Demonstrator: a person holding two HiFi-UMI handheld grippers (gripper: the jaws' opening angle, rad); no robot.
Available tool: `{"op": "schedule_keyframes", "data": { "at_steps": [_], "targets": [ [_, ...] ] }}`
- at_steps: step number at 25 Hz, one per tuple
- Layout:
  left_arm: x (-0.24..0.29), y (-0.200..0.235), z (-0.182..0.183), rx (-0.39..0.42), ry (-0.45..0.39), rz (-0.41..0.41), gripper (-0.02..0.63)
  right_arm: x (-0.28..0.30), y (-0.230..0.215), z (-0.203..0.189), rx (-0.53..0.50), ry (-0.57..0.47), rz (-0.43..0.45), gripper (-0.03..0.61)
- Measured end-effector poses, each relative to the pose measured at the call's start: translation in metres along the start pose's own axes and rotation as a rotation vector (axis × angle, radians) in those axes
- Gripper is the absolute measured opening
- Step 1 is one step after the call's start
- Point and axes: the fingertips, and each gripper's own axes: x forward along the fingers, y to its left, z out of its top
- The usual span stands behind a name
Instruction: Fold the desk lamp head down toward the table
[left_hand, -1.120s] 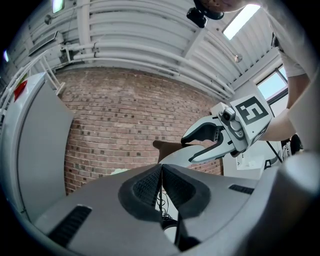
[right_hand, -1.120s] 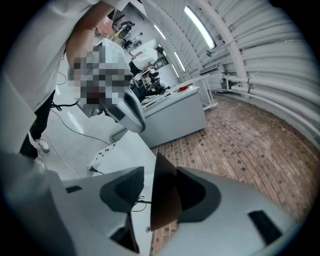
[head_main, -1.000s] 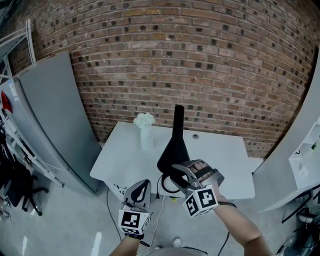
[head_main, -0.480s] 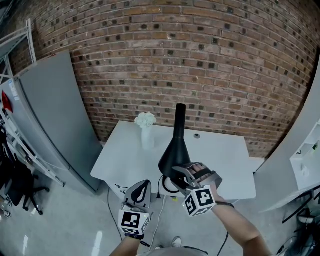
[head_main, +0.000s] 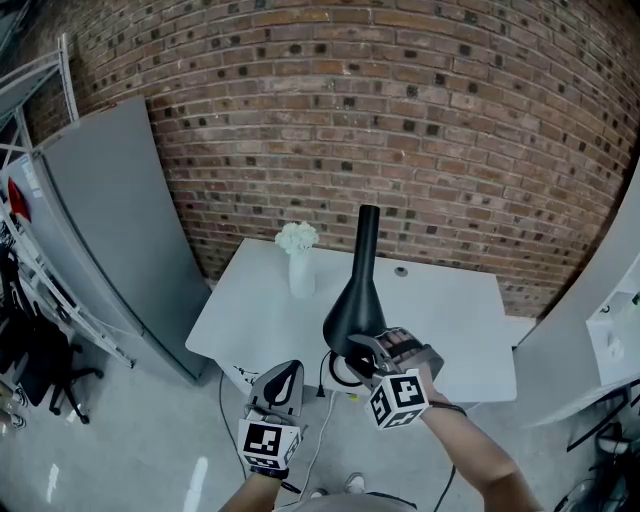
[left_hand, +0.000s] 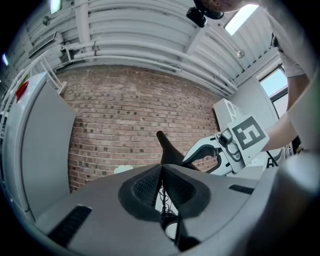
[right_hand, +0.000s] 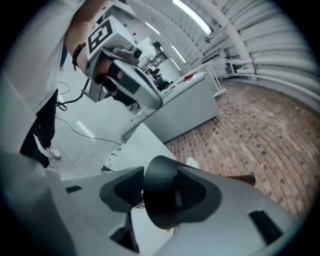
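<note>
A black desk lamp (head_main: 357, 300) stands at the front edge of the white table (head_main: 260, 315), its slim neck rising toward the brick wall and its cone-shaped head (right_hand: 159, 200) low at the front. My right gripper (head_main: 366, 357) is shut on the rim of that lamp head; in the right gripper view the black shade sits pinched between the two pads. My left gripper (head_main: 277, 384) hangs below the table's front edge, to the left of the lamp, shut with nothing in it (left_hand: 161, 176). The lamp (left_hand: 169, 150) shows beyond its jaws.
A white vase of white flowers (head_main: 299, 262) stands on the table left of the lamp. A small round fitting (head_main: 401, 271) lies near the far edge. A tall grey cabinet (head_main: 110, 230) flanks the table's left, a brick wall behind. Cables hang below the front edge.
My right gripper keeps its hold on the lamp head, which sits slightly lower and nearer me. The head view has shifted a little. The left gripper has not moved.
</note>
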Motion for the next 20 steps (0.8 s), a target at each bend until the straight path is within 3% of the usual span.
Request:
{"op": "schedule_keyframes", "data": {
  "at_steps": [20],
  "targets": [
    [0.021,0.004,-0.011,0.014,0.036,0.044,0.009,0.03,0.01,-0.027,0.037,-0.013,0.066,0.206]
  ]
}}
